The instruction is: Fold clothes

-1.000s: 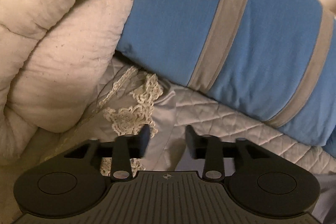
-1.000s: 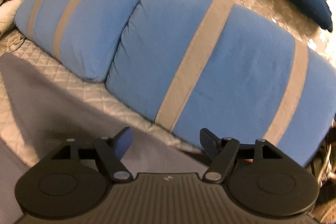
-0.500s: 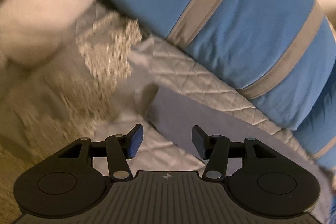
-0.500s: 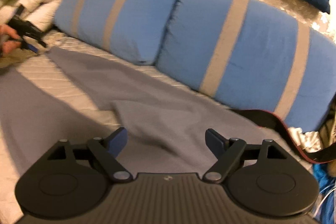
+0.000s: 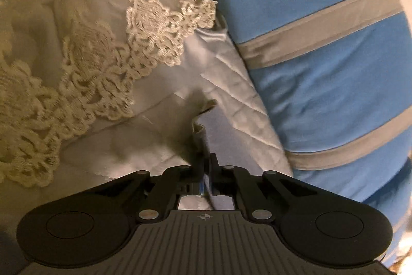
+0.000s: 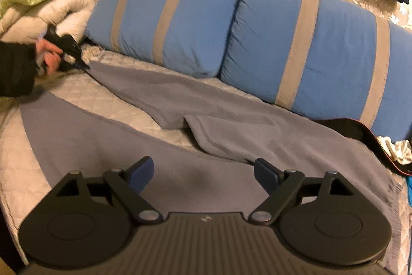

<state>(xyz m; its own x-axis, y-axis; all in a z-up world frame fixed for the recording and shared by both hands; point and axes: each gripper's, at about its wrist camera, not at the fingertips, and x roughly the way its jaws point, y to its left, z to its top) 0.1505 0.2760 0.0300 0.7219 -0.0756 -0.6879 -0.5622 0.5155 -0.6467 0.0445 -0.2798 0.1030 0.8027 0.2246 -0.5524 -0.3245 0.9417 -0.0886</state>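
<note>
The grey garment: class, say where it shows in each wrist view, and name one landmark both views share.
Left wrist: grey garment, bottom centre, its corner pinched in the shut left tool.
Right wrist: it spreads across the middle and foreground.
Shared landmark: the blue striped pillow.

Dim, warm yellowish indoor light. Both fisheye views bend strongly toward dark rounded corners. Motion blur softens the person's hand [image 6: 47,54] at left; glare brightens the left view's lower right.

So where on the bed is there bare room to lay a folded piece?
Bare quilted bedspread shows between the two gray garment legs and along the near left edge. Crowded: blue striped pillows behind, piled blankets far left, black item right.
</note>
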